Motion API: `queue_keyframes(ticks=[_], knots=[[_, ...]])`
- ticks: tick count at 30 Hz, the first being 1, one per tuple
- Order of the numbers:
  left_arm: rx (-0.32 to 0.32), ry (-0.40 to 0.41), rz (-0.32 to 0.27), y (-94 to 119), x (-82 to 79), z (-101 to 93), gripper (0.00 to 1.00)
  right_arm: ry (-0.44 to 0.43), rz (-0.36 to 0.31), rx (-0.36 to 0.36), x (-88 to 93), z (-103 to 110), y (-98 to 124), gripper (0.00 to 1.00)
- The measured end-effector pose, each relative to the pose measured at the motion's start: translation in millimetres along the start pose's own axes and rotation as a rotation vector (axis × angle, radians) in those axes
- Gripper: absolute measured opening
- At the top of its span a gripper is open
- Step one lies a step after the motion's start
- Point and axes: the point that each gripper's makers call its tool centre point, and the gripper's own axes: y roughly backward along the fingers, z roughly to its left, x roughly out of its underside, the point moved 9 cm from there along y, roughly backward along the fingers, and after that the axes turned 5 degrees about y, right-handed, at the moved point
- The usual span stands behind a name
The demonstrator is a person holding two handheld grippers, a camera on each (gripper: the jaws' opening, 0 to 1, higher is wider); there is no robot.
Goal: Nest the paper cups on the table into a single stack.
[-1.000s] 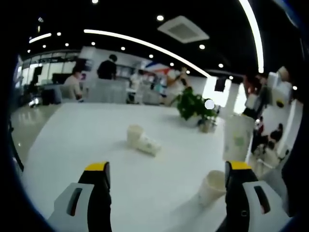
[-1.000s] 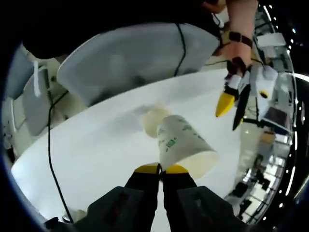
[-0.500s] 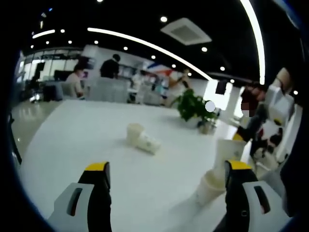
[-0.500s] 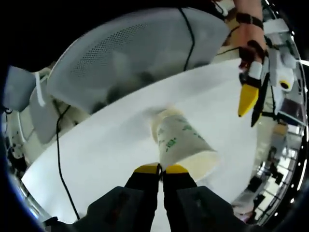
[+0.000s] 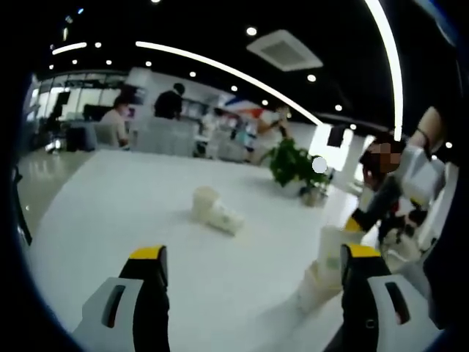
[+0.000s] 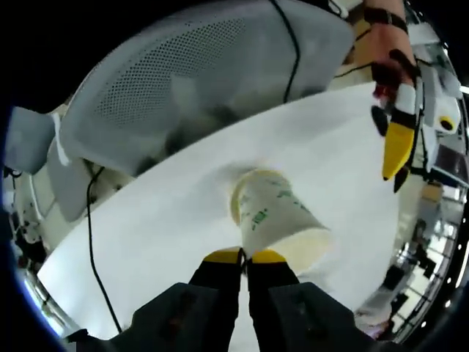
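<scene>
Right gripper (image 6: 245, 257) jaws pinched on green-printed paper cup (image 6: 275, 216), bottom entering standing cup (image 6: 249, 180) on white table (image 6: 146, 235). Left gripper (image 5: 253, 257) wide, empty. Beyond, toppled nested cups (image 5: 216, 213). Risk: tilted entry tips standing cup.

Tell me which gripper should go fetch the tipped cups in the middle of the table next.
Left. The left gripper is open and holds nothing, and the tipped cups lie ahead of it. The right gripper is shut on the held cup entering the standing cup.
</scene>
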Motion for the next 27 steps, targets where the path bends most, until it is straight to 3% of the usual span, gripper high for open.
queue_keyframes(ticks=[10,15,27], knots=[[-0.001,0.011,-0.003,-3,2.7,2.6,0.97,-0.04,-0.015,-0.022,-4.5,2,-9,0.0],[0.0,0.019,-0.006,-4,4.3,2.7,0.97,-0.075,-0.035,-0.021,-7.0,2,-12,0.06],[-0.002,0.024,-0.009,-3,5.2,4.1,0.97,-0.123,-0.06,-0.013,-10.9,4,-12,0.09]])
